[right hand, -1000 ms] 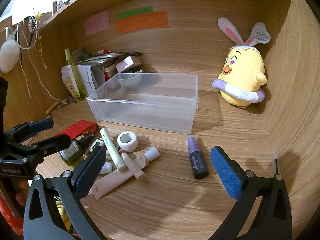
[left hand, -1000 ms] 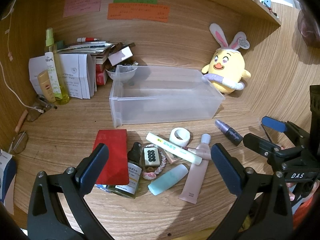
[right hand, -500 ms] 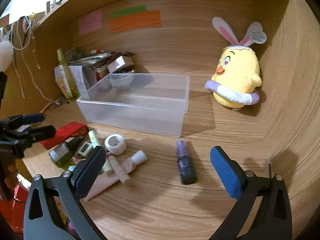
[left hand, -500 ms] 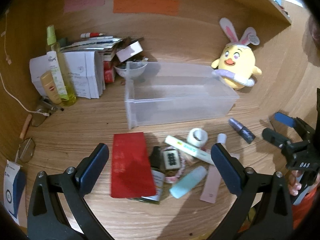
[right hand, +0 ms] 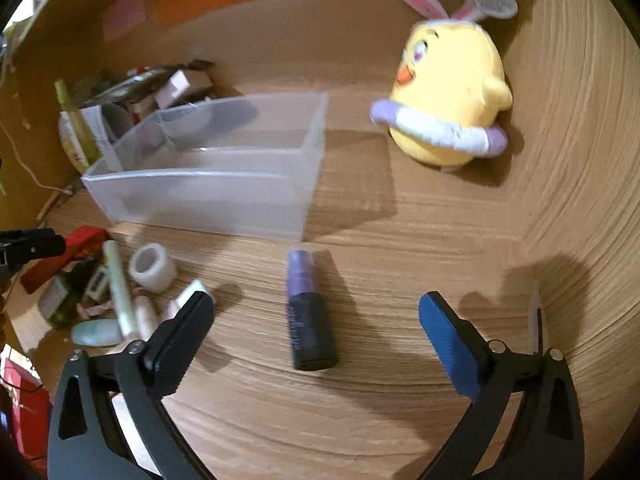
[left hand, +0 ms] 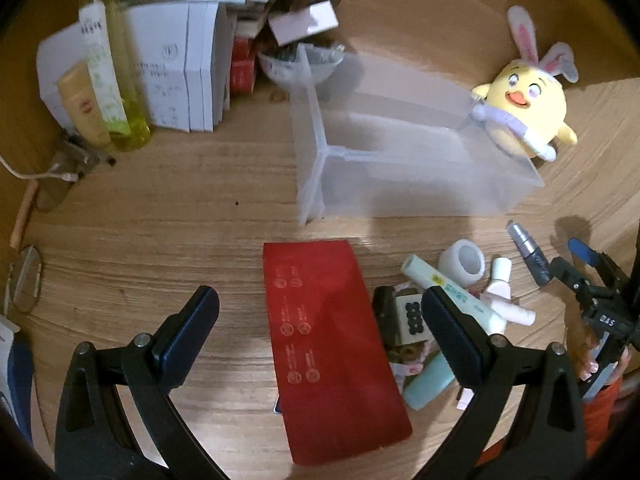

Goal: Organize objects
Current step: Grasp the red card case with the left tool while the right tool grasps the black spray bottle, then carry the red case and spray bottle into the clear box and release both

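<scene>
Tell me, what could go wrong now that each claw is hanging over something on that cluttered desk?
The right claw, whose jaws have just been closing a little, straddles the purple bottle, which lies on its side and might roll away. The left claw is over the flat red packet; lying flush on the wood, it may slide rather than lift. The left claw's right finger sits close over the pile of small tubes and could scatter them.

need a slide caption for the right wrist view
Open right tongs hover over a purple spray bottle lying on the wooden desk, near a clear bin.
</scene>
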### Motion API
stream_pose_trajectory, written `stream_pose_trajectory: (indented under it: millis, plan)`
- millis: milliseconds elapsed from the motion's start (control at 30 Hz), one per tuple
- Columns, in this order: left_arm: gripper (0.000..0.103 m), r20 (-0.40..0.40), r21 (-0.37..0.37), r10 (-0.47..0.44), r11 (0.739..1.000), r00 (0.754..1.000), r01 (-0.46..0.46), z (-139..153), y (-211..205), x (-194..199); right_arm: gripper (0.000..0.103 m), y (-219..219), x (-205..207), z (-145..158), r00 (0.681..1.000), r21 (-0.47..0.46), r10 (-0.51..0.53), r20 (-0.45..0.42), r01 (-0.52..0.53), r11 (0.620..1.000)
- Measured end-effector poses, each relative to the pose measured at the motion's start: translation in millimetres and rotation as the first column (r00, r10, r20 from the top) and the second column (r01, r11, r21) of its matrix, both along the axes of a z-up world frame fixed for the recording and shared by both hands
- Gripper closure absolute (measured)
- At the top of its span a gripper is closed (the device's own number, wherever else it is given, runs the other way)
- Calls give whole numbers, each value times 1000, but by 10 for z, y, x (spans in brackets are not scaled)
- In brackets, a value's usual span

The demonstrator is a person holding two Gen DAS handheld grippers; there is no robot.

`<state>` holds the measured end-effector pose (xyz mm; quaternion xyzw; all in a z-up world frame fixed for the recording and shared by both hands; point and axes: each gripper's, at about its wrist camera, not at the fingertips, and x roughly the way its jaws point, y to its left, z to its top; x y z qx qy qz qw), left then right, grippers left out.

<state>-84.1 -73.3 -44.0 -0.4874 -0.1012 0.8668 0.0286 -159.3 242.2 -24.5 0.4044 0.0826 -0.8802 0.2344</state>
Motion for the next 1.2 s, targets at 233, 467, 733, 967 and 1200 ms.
stream_pose_trajectory:
  millis: [233,467,733,967,1200]
  plan:
    - [15,53,-9,-24,1000,998,24,-135,25,-136,30,37,-127,-183,995,-11,1,99,0,1000]
    - [20,89,20,-18,1000,996,16,-230,-14,-237,57,-46,-144,-218,993,1,21,117,-21,1000]
    - [25,99,24,-15,1000,995,13,-193,-117,-330,80,-85,-121,-225,994,23,43,96,-45,999]
    - [44,104,-3,-12,1000,994,12,-240,-182,-369,80,-58,-56,-160,998,10,36,56,-37,999]
    - [45,25,-61,28,998,999,-26,-88,-211,-153,80,-6,5,47,1000,-26,24,3,-24,999]
